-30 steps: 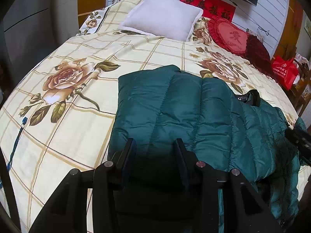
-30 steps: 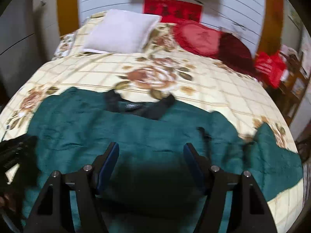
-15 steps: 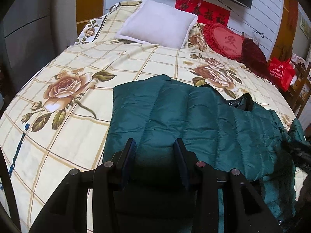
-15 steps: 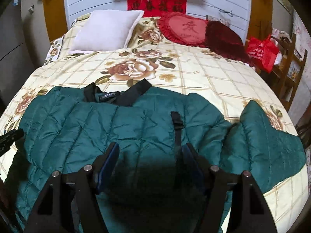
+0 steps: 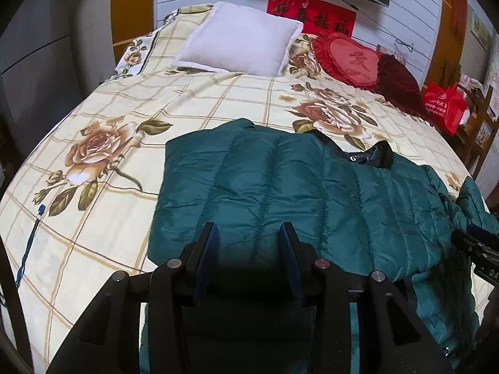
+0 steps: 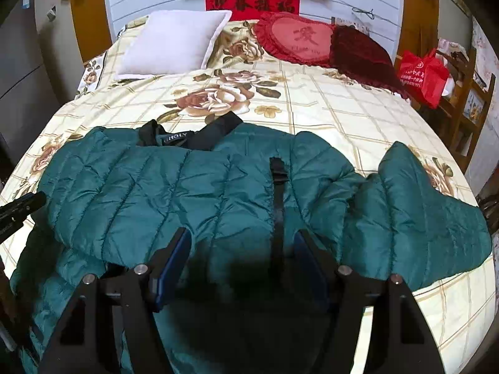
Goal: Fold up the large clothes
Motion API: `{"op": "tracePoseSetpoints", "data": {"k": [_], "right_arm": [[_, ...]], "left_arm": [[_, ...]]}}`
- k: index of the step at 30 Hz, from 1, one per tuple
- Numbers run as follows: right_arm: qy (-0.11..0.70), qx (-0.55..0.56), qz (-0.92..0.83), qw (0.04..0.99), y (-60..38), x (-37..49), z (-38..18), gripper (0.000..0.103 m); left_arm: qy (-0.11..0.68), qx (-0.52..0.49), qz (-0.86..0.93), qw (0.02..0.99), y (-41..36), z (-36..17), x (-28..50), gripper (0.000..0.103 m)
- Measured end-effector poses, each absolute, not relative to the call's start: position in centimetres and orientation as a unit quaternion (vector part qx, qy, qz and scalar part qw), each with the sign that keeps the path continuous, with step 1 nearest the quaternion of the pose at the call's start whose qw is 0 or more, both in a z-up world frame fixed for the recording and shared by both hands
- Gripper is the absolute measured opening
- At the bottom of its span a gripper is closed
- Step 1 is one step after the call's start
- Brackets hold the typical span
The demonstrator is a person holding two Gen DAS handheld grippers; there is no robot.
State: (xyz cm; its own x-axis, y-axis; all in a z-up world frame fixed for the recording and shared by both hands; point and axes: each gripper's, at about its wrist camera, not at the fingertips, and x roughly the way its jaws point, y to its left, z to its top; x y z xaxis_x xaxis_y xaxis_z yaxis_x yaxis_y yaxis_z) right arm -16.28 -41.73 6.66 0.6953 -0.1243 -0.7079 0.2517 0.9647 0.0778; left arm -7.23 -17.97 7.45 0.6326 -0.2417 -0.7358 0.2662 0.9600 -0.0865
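Across the floral bedspread (image 5: 218, 99) lies the teal jacket (image 6: 187, 193), its long axis running left to right. Both the left gripper (image 5: 248, 243) and right gripper (image 6: 241, 249) hover over its near hem, jaws parted, holding nothing; its unfolded sleeve (image 6: 414, 212) lies nearer the right one.

Home bedroom: bed (image 5: 193, 103), pillow (image 5: 240, 43).

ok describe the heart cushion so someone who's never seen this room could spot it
Start at the bed with the rose-print cover and look to its head, under the red banner on the wall. The heart cushion lies there between the white pillow and a dark red cushion. It alone is heart-shaped, bright red, frilled, with a character stitched on it.
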Motion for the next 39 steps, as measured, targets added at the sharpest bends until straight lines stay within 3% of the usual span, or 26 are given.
{"op": "tracePoseSetpoints", "data": {"k": [10, 39], "right_arm": [[0.364, 0.049, -0.113, 0.923, -40.5, -17.8, 6.7, 0.072], [0.369, 0.093, -0.092, 0.920, -39.3, -18.0, 5.8, 0.076]], "left_arm": [[0.405, 0.014, -0.152, 0.902, -18.9, 6.9, -8.0, 0.023], [0.397, 0.033, -0.148, 0.905, -20.1, 7.1, -9.4, 0.023]]}}
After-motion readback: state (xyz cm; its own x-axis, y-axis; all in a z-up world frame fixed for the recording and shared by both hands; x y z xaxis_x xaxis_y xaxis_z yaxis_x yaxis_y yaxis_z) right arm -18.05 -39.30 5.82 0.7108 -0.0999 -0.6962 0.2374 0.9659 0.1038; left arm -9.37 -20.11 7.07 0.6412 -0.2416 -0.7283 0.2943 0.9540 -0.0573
